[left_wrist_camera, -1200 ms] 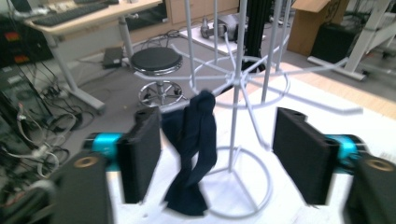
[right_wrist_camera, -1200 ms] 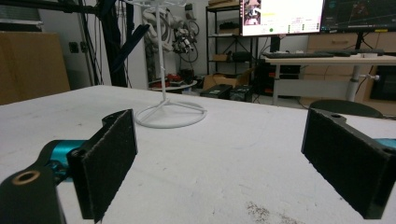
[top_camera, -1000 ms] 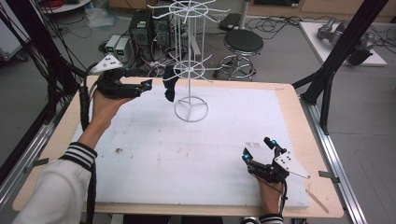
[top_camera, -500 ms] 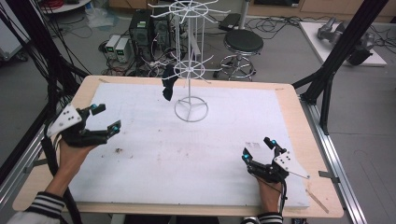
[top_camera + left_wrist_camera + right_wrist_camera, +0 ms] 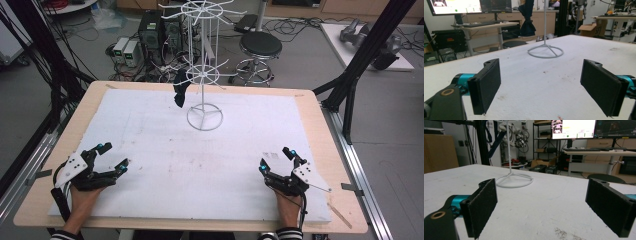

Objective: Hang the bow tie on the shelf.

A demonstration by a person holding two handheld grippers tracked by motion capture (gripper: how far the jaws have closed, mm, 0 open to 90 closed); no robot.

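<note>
A white wire rack (image 5: 204, 75) stands on its ring base at the far middle of the white mat. A dark cloth item (image 5: 180, 93) hangs from its lower tier on the left side, also seen as the dark cloth (image 5: 527, 17). My left gripper (image 5: 114, 156) rests open at the mat's near left with nothing between its pads (image 5: 486, 85). At the near right, my right gripper (image 5: 277, 159) is open and empty too. The rack base (image 5: 514, 180) lies ahead of its jaws.
The white mat (image 5: 150, 130) lies on a wooden table (image 5: 320, 125). Black frame struts (image 5: 360, 60) rise at the right, and cables hang at the left. A stool (image 5: 260, 47) and computer boxes (image 5: 127, 50) stand on the floor beyond the far edge.
My left gripper has drawn back from beside the hanging cloth at the rack to the mat's near left, now open and empty. The cloth stays on the rack. The right gripper has not moved.
</note>
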